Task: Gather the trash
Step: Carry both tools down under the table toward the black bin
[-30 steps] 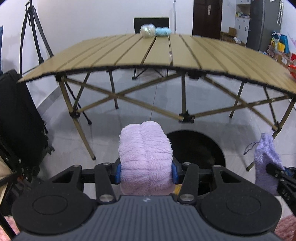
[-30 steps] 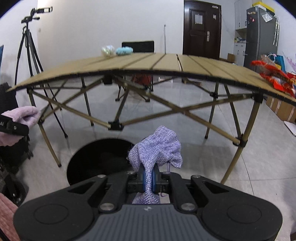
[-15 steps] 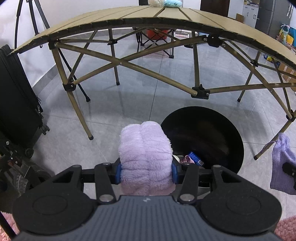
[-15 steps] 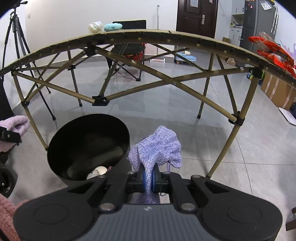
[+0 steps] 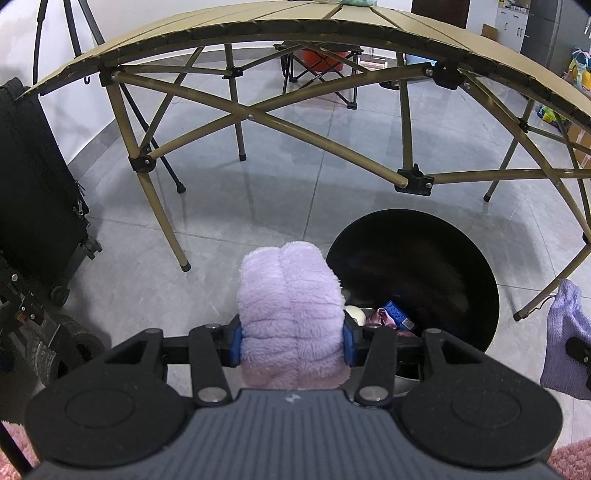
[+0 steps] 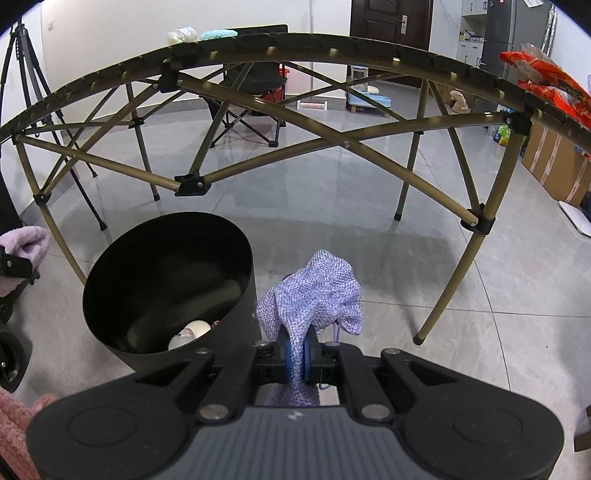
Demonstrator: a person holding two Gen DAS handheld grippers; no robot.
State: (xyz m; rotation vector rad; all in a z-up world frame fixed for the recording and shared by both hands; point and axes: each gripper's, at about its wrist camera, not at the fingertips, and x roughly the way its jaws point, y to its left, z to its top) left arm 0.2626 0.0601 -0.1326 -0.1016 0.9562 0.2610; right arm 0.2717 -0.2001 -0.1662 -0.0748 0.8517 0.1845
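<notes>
My left gripper (image 5: 291,345) is shut on a fluffy lilac cloth roll (image 5: 290,310), held just left of the black trash bin (image 5: 443,240). The bin stands on the floor and holds a blue packet (image 5: 399,314), a pink wrapper and a pale round item. My right gripper (image 6: 297,354) is shut on a purple knitted pouch (image 6: 317,291), to the right of the same bin (image 6: 122,332). The pouch (image 5: 565,343) also shows at the right edge of the left wrist view, and the lilac roll (image 6: 26,240) at the left edge of the right wrist view.
A folding slatted table (image 5: 258,26) with crossed legs (image 6: 192,184) stands just beyond the bin. On it lie red snack bags (image 6: 546,85) and two pale bundles (image 6: 199,35). A black suitcase (image 5: 33,184), a tripod (image 6: 22,48) and a folding chair (image 6: 251,88) stand around.
Both grippers have sunk below the tabletop and tilted downward; the bin's inside and its contents have come into view. Both grips are unchanged.
</notes>
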